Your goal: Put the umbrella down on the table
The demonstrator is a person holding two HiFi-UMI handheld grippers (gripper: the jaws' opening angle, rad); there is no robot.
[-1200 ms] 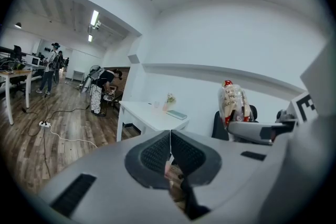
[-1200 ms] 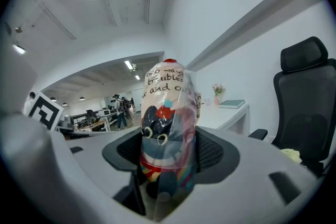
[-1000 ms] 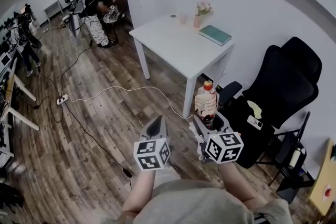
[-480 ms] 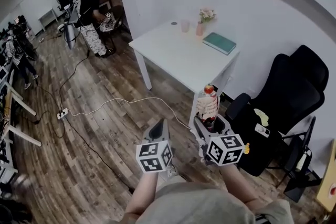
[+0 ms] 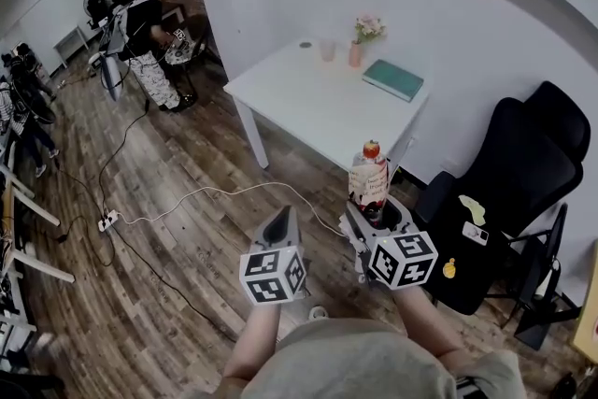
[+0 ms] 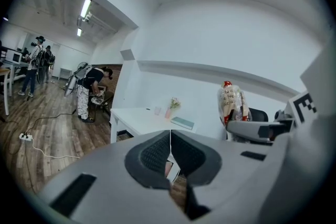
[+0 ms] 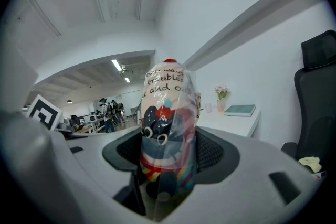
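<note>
Clear plastic wrap covers the folded cream umbrella (image 7: 168, 128), which bears a cartoon print, dark lettering and a red tip. It stands upright between the jaws of the grey right gripper (image 7: 168, 153). In the right gripper view both ribbed black pads (image 7: 212, 152) press on its lower body from either side, so the grasp is firm and the jaws stand wide around it. In the head view the umbrella (image 5: 368, 178) is in the air over the brown wooden plank floor (image 5: 168, 257), just short of the near corner of the white rectangular table (image 5: 299, 98) and not resting on it. The right gripper (image 5: 376, 218) points forward and slightly down, and its marker cube faces the camera. The bare right forearm (image 5: 425, 332) extends straight out from the lower edge. The grey left gripper (image 5: 278, 224) is level with it and just beside it, pointing the same way on the left forearm (image 5: 250, 341). In the left gripper view its jaws are clenched together, pad against pad, with nothing between them. A teal book (image 5: 393, 79) and a small pink vase of flowers (image 5: 359, 49) sit at the far side of the table. A black office chair (image 5: 523, 163) stands to the right of the right gripper. A person in dark clothing (image 5: 142, 37) bends over at the far left.
</note>
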